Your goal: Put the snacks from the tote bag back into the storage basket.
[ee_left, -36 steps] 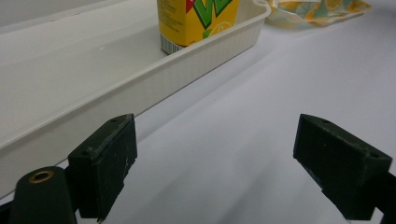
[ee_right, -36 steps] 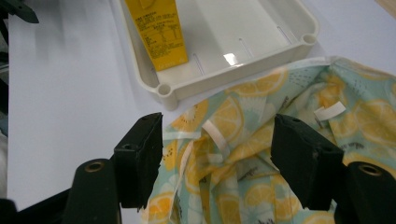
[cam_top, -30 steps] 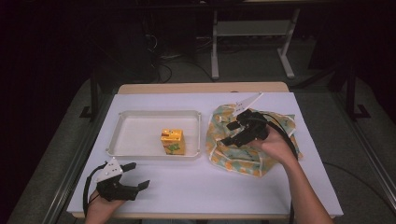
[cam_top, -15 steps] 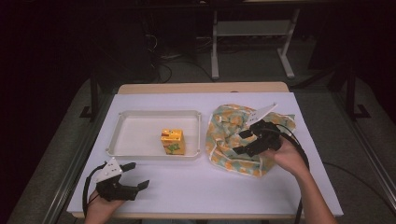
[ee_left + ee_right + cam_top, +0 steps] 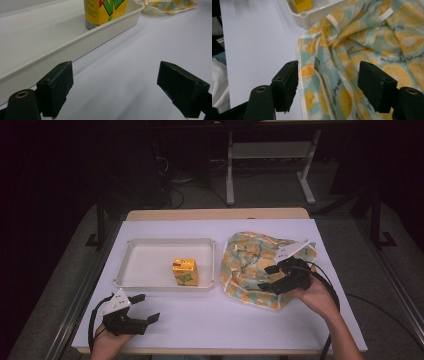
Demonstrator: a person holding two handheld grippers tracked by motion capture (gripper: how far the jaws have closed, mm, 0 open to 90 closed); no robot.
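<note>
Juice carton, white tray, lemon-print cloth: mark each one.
juice carton (image 5: pixel 185 271), high view, on its front face.
white tray (image 5: pixel 150 241), high view, on its far rim.
lemon-print cloth (image 5: pixel 372 37), right gripper view, on a crumpled fold beyond the fingers.

Lemon-print teal cloth (image 5: pixel 250 265), seemingly crumpled

A carton (image 5: pixel 185 271) stands in the tray (image 5: pixel 145 270); the cloth bag (image 5: pixel 250 265) lies right of it, seemingly touching.
</note>
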